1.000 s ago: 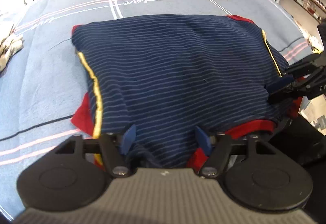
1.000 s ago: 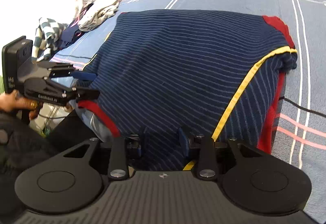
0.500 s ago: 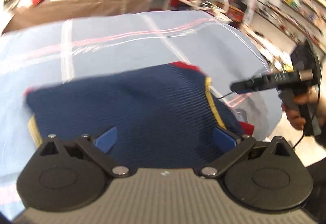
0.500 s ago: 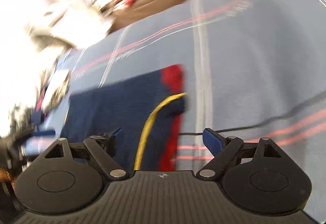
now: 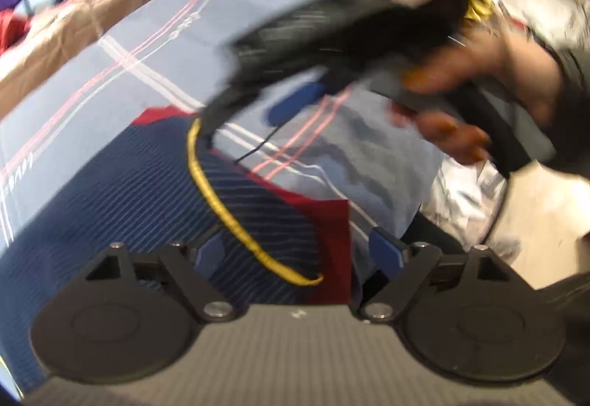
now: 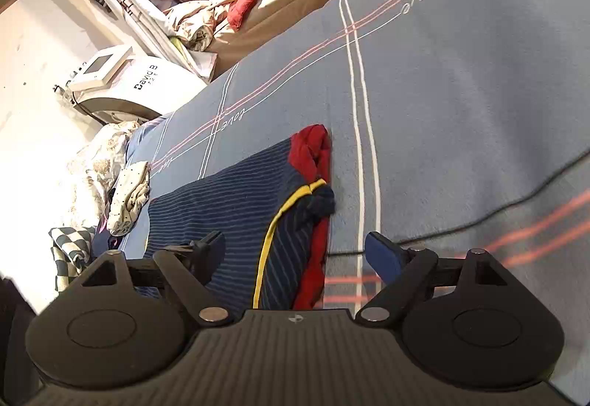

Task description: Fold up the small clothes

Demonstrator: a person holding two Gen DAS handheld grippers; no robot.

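Left wrist view is pretty smeared. The folded navy pinstriped garment with red trim and a yellow piping line lies flat on the blue bedspread with pink and white stripes, filling the lower left of the shot. The left gripper hangs over the garment's right edge, its jaws closing but with nothing pinched; the blue pads sit apart, the piping and red hem showing between them. Up top, the right gripper cuts across as a dark blur, held by a hand.

Right wrist view is sharp. That gripper is spread as wide as it goes and holds nothing, hovering above the garment's near corner. A thin black cable runs across the bedspread on the right. Off the left edge sits a small heap of loose clothes.
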